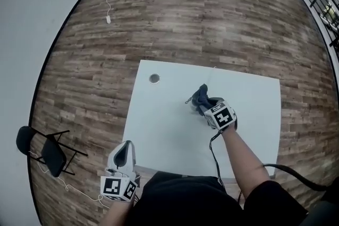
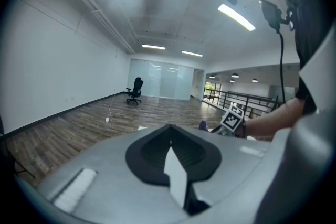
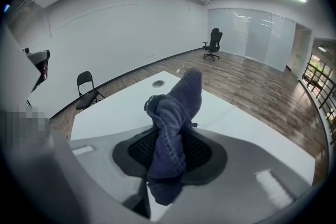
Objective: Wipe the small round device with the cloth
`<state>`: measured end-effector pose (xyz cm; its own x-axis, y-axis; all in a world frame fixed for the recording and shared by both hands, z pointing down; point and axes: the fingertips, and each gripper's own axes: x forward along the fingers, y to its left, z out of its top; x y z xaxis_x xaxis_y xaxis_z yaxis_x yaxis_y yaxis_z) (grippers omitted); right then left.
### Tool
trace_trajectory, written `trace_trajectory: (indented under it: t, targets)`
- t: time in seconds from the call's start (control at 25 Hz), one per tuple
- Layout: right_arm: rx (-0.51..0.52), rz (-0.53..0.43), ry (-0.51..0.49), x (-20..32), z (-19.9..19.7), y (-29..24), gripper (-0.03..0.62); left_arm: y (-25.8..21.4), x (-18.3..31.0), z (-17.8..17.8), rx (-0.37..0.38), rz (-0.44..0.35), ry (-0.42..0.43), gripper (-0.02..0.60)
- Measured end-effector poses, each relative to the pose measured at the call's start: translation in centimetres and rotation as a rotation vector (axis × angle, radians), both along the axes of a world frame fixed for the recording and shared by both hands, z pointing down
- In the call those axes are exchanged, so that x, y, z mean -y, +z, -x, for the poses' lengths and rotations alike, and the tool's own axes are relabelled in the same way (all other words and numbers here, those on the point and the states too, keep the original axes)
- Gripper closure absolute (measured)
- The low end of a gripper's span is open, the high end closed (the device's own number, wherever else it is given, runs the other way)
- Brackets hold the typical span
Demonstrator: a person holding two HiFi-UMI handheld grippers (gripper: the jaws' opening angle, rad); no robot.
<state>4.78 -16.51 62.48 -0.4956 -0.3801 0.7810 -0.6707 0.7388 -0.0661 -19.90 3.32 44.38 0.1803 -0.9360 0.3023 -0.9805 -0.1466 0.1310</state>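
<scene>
Dark blue and soft, the cloth (image 3: 173,134) is bunched up in a lump. The right gripper (image 1: 207,107) has its jaws squeezed narrow on it and holds it over the middle of the table (image 1: 175,140). The small round device (image 1: 154,78) sits near the table's far left corner, well apart from the cloth. No wiping has started, I think.

The left gripper (image 1: 125,147) waits at the table's near edge, by the left end. Its jaws are pressed together with nothing in them.

What could go wrong? The device looks little and light, and nothing holds it down. A hard rub could push it along and off the table's far edge. The cloth is also pinched in a twisted lump, so it could slip out or only touch with a small bit.
</scene>
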Motion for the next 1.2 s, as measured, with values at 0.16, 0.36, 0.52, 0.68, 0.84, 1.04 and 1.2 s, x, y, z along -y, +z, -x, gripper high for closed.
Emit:
trace_trajectory:
  t: [0.16,0.36,0.52,0.68,0.84,1.04,1.2]
  targets:
    - [-0.006,0.045,-0.005,-0.9,-0.2,1.5,0.474,0.0,-0.2,0.0,0.017,0.012,0.003,0.575]
    - [-0.014,0.120,-0.010,-2.4,-0.5,4.0,0.474,0.3,-0.4,-0.6,0.040,0.038,0.029,0.575]
    - [-0.028,0.222,-0.031,-5.0,0.1,6.5,0.473,0.8,-0.4,-0.4,0.040,0.051,0.043,0.575]
    - [-0.033,0.223,-0.060,-6.9,1.1,6.0,0.473,0.8,1.1,-0.1,0.018,0.027,0.073,0.575]
    - [-0.021,0.127,-0.016,-5.9,0.2,1.9,0.473,1.3,3.1,-0.6,-0.020,0.005,0.114,0.575]
    - [-0.039,-0.016,0.072,-2.1,-2.1,-3.0,0.473,1.1,4.7,-1.9,-0.013,-0.034,0.190,0.575]
    - [-0.067,-0.072,0.095,0.1,-1.7,-4.2,0.473,1.5,5.8,-1.3,-0.036,-0.046,0.191,0.575]
